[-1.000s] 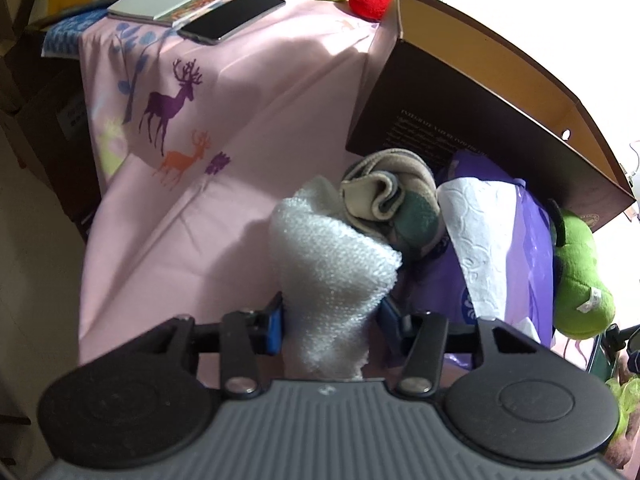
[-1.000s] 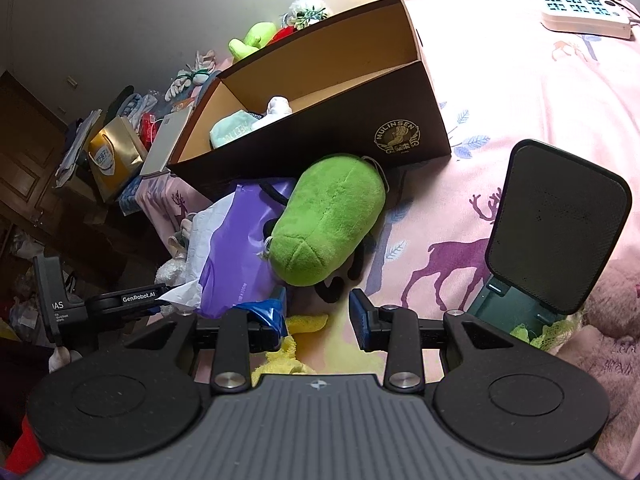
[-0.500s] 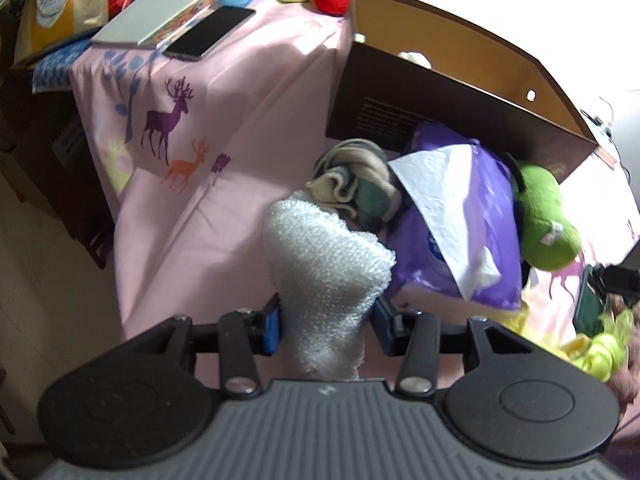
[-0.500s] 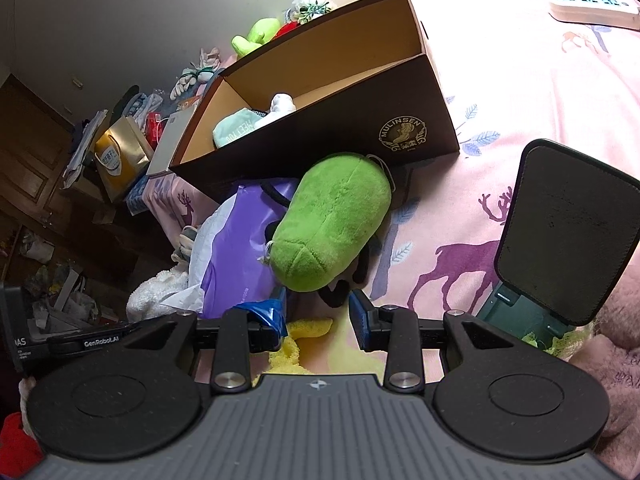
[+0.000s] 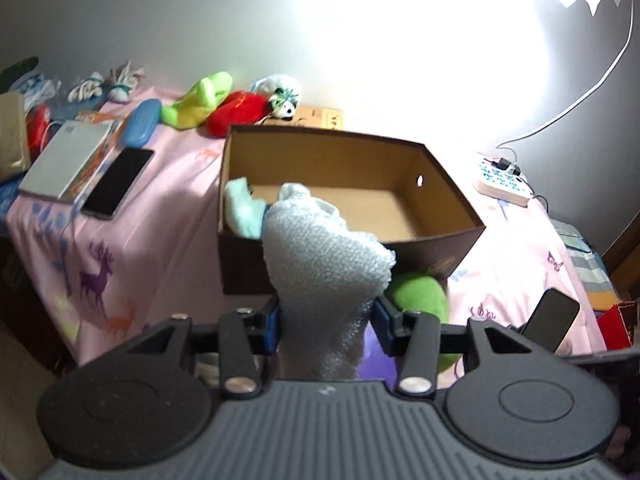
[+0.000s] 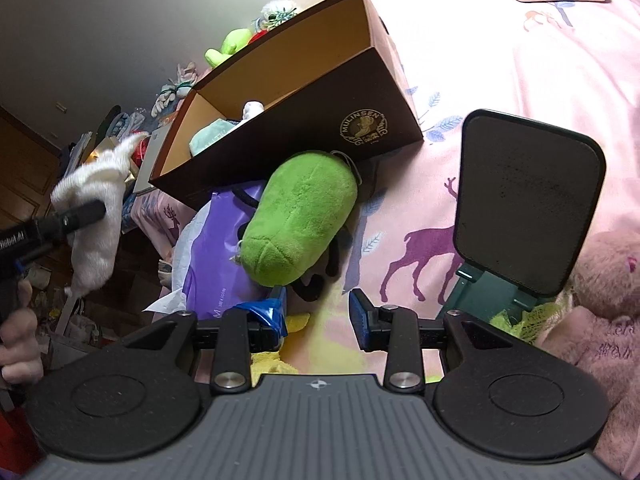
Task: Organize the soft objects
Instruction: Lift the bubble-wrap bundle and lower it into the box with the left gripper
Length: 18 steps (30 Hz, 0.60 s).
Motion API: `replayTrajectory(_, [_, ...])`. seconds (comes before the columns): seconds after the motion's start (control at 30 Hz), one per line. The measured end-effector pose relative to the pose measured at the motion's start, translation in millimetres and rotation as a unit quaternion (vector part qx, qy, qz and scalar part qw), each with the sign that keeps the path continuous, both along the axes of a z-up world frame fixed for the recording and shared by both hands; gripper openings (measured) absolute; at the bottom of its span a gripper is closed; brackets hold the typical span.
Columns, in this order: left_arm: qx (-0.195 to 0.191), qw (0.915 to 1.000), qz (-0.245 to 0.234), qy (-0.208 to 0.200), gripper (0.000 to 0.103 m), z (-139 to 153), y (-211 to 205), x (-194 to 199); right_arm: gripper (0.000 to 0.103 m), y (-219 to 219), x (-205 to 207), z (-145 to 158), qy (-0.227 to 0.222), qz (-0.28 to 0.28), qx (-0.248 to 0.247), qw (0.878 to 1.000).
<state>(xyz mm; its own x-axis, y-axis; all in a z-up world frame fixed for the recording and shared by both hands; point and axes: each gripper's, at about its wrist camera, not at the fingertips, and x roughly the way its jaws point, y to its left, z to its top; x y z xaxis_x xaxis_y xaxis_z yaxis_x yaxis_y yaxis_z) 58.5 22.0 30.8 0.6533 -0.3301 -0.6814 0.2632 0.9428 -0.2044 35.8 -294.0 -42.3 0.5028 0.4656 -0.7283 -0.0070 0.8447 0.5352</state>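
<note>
- A pink bedspread printed with purple deer [image 5: 516,248] is covering the surface under a plain pale wall, with a bright lamp glare washing out the upper part of the left wrist view.
- An open brown cardboard box with a tan inside [image 5: 436,240] is sitting on the spread, and a pale mint soft bundle [image 5: 242,212] is already lying in its left end, so the box is apparently serving as the collecting place.
- The left gripper [image 5: 327,318] is squeezing a white knobbly fleece cloth [image 5: 324,264] between its blue pads, jaws closed in on the fabric at its narrow lower part; the loose top is flopping forward, level with the box's near wall.
- Held up like this, the cloth looks ready to go over the rim and drop inside; being limp, it may drape over the wall unless it is carried well in.
- In the right wrist view the same white cloth [image 6: 94,216] is hanging in the air to the left of the box, clear of the spread.
- The right gripper [image 6: 318,312] is hovering with its jaws parted and nothing between them, just short of a green plush pillow-shaped toy [image 6: 300,216] leaning against the box's front wall.
- That toy is resting partly on a purple plastic pack of tissues [image 6: 212,256], and seems the likely next pick.
- A dark phone stand with a flat square back [image 6: 524,208] is standing to the right, beside a pink plush animal [image 6: 600,304].
</note>
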Motion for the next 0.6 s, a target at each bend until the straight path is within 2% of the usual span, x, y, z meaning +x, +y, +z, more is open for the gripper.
replayTrajectory(0.1, [-0.01, 0.9998, -0.018, -0.008, 0.049, 3, -20, 35, 0.018, -4, -5, -2, 0.006, -0.01, -0.007, 1.0])
replayTrajectory(0.2, [0.001, 0.9993, -0.036, -0.008, 0.049, -1, -43, 70, 0.018, -9, -12, -4, 0.01, -0.029, -0.012, 0.999])
replayTrajectory(0.37, [0.011, 0.9985, -0.051, 0.017, 0.049, -21, -70, 127, 0.018, -19, -24, -4, 0.01, -0.075, -0.017, 0.997])
replayTrajectory(0.6, [0.035, 0.997, -0.035, 0.06, 0.049, -50, -88, 208, 0.018, -18, -31, -5, 0.012, -0.108, -0.022, 0.994])
